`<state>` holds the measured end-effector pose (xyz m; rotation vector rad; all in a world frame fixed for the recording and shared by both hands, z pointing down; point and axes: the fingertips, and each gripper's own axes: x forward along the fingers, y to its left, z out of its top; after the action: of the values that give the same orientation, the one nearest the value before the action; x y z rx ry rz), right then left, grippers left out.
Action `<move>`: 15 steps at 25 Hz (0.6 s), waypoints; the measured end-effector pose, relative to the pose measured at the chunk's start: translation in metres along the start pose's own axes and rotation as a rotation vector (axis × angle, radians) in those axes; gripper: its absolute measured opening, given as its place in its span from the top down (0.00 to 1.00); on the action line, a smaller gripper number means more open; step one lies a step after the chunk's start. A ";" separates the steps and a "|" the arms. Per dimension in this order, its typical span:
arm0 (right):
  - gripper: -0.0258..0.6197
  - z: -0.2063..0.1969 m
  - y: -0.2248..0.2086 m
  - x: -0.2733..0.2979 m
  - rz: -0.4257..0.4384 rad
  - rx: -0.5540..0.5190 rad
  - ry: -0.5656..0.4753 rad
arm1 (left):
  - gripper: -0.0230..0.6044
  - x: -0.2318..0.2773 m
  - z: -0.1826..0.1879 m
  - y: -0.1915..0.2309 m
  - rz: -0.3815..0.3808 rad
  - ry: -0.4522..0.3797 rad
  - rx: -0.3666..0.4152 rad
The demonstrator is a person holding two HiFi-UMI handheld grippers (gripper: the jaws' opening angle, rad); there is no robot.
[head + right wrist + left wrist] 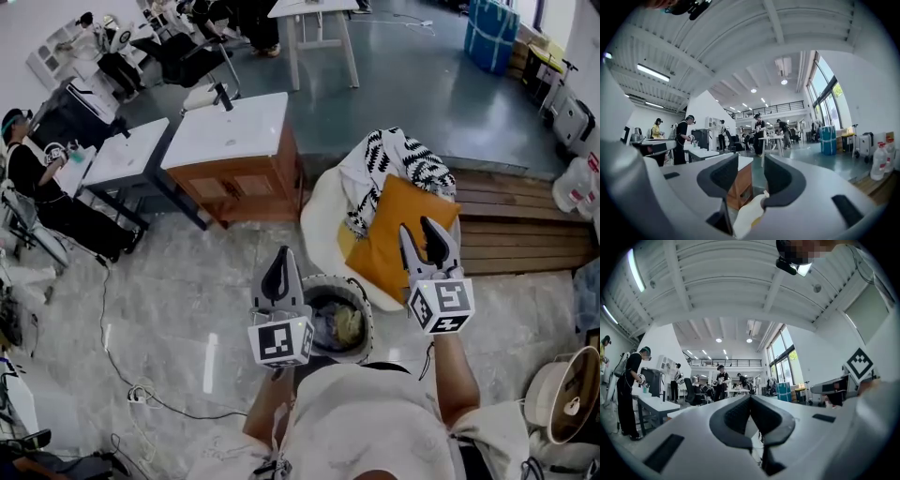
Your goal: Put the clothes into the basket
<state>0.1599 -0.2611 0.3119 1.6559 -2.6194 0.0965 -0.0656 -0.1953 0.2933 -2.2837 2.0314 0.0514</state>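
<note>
— What is lying on the white beanbag [319,220]?
— A black-and-white garment [398,159] is draping its top; an orange cloth [398,253] is stretching lower left to upper right below it.
— And the basket [364,302]?
— It is standing just beside the beanbag (round, dark-rimmed), holding crumpled grey and yellowish clothes [336,325].
— Grippers?
— The left gripper [280,261] is pressing its jaws together, empty; the right gripper [418,227] is holding its jaws spread, empty.
</note>
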 end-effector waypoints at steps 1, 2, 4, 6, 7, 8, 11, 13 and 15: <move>0.72 0.012 0.001 -0.002 0.000 -0.014 -0.024 | 0.96 0.000 0.009 0.002 0.005 -0.018 0.009; 0.72 0.022 0.003 -0.003 0.001 -0.025 -0.046 | 0.96 0.000 0.017 0.004 0.011 -0.036 0.017; 0.72 0.036 0.008 -0.005 0.006 -0.040 -0.081 | 0.96 -0.001 0.029 0.008 0.025 -0.065 0.028; 0.72 0.044 0.013 -0.004 0.011 -0.056 -0.104 | 0.96 -0.001 0.037 0.011 0.039 -0.082 0.043; 0.72 0.047 0.015 -0.003 0.013 -0.063 -0.113 | 0.96 -0.001 0.039 0.012 0.044 -0.086 0.053; 0.72 0.049 0.017 -0.002 0.015 -0.067 -0.121 | 0.96 -0.001 0.041 0.014 0.047 -0.090 0.059; 0.76 0.052 0.020 0.000 0.012 -0.066 -0.139 | 0.96 -0.002 0.045 0.018 0.054 -0.101 0.066; 0.82 0.054 0.021 0.001 0.003 -0.066 -0.148 | 0.96 -0.003 0.045 0.020 0.058 -0.102 0.067; 0.92 0.053 0.021 0.001 -0.013 -0.071 -0.154 | 0.96 -0.004 0.045 0.022 0.060 -0.102 0.066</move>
<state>0.1402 -0.2573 0.2582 1.7218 -2.6847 -0.1284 -0.0870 -0.1897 0.2481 -2.1357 2.0192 0.1010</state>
